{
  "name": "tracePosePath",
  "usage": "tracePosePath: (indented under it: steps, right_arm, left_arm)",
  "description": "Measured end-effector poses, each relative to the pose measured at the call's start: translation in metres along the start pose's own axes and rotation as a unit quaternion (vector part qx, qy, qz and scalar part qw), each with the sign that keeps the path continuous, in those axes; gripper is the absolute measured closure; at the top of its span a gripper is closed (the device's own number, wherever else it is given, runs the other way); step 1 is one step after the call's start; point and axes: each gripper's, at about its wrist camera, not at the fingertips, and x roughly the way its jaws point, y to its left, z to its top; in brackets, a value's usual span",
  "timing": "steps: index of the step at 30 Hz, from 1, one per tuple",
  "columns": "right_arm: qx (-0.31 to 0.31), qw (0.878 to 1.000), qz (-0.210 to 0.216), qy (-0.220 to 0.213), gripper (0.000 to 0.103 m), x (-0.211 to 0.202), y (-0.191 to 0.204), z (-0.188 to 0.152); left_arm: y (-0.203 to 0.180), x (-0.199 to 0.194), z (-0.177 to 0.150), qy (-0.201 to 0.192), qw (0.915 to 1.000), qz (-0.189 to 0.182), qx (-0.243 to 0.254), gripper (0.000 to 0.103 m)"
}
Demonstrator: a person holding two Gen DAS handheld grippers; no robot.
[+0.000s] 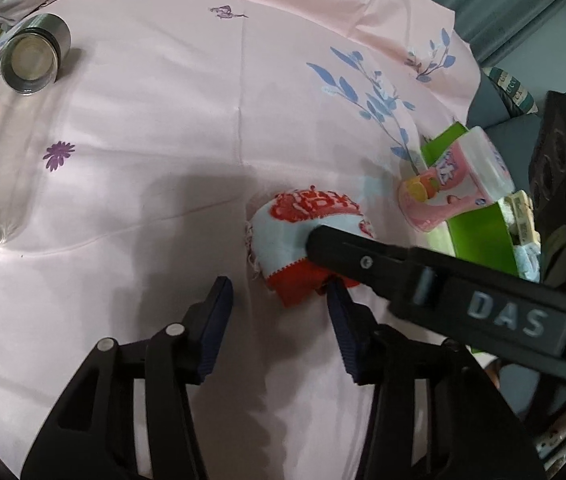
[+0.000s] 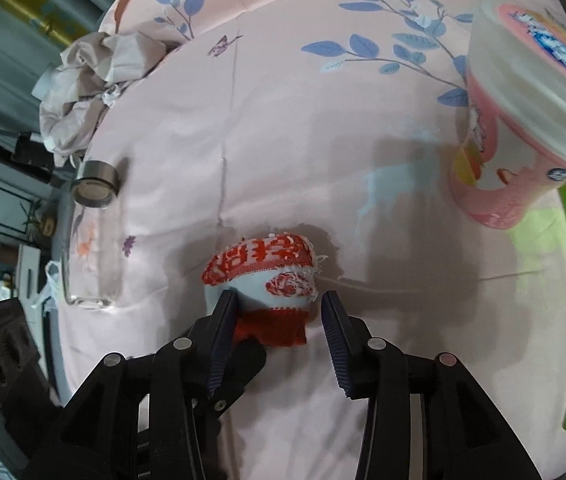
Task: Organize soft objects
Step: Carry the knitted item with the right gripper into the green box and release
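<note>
1. A pink bedsheet (image 1: 155, 128) printed with blue leaf sprigs and small purple flowers covers the whole surface and carries everything else.
2. A green box (image 1: 479, 236) sits at the sheet's right edge, with a pink wet-wipe tub (image 1: 455, 184) leaning over its rim onto the sheet.
3. A clear glass bottle with a steel cap (image 1: 37, 54) lies on its side near the left edge, below a crumpled grey cloth (image 2: 91, 76) at the far left corner.
4. The left gripper (image 1: 279, 308) has its jaws spread wide; its right finger touches the red hem of the sock, and the left finger stands apart over bare sheet.
5. The right gripper (image 2: 279, 316) is also spread, its fingers on either side of the sock without pinching it; the left pad touches the sock's side.
6. The rolled red-and-pale-blue sock (image 1: 307, 236) lies on the sheet around the middle, left of the tub and well apart from the bottle.
</note>
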Motion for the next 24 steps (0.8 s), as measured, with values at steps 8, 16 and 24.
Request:
tracePosePath:
  steps: [8, 16, 24]
  right_arm:
    - [-0.014, 0.999, 0.039, -0.032, 0.07, 0.006, -0.001, 0.003]
    - [-0.036, 0.993, 0.057, -0.101, 0.071, -0.055, 0.007, -0.005]
    - [-0.043, 0.974, 0.063, -0.215, 0.071, -0.15, -0.004, -0.011]
  left_arm:
    - [-0.005, 0.004, 0.01, -0.014, 0.9998, -0.016, 0.003, 0.077]
    - [-0.043, -0.038, 0.01, -0.067, 0.9961, -0.013, 0.056, 0.077]
    - [-0.118, -0.091, 0.017, -0.14, 0.9787, -0.036, 0.146, 0.077]
